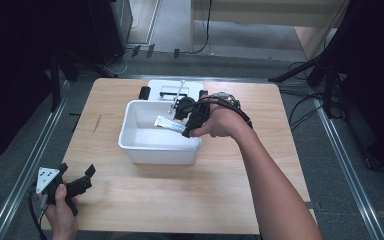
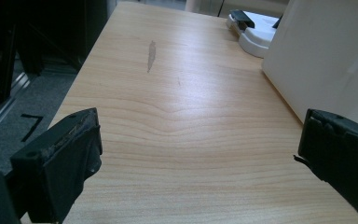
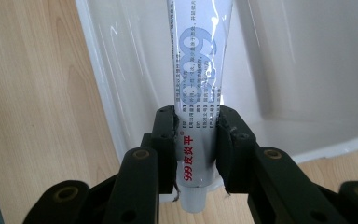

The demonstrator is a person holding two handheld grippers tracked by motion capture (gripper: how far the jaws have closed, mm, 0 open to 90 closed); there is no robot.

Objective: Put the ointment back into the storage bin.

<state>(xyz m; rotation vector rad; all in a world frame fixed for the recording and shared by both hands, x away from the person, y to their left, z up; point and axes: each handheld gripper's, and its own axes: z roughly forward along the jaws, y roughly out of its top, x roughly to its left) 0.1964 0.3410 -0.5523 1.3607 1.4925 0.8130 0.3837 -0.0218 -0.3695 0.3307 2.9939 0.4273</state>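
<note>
Right gripper (image 3: pixel 196 140): jaws clamped on tube (image 3: pixel 200 70), held over tub (image 1: pixel 130 137) for dropping in.
Left gripper (image 1: pixel 75 180): jaws apart, idle on counter (image 1: pixel 180 200).

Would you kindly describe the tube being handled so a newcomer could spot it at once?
On the wooden table stands a white plastic tub. Over its right rim, the right hand-held gripper clamps a slim ointment tube near its capped end. It alone is silvery white with blue print and red lettering.

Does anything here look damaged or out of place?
One small thing: a dark grey streak mars the wooden table left of the white bin. Otherwise the right gripper grips the tube squarely over the bin.
</note>
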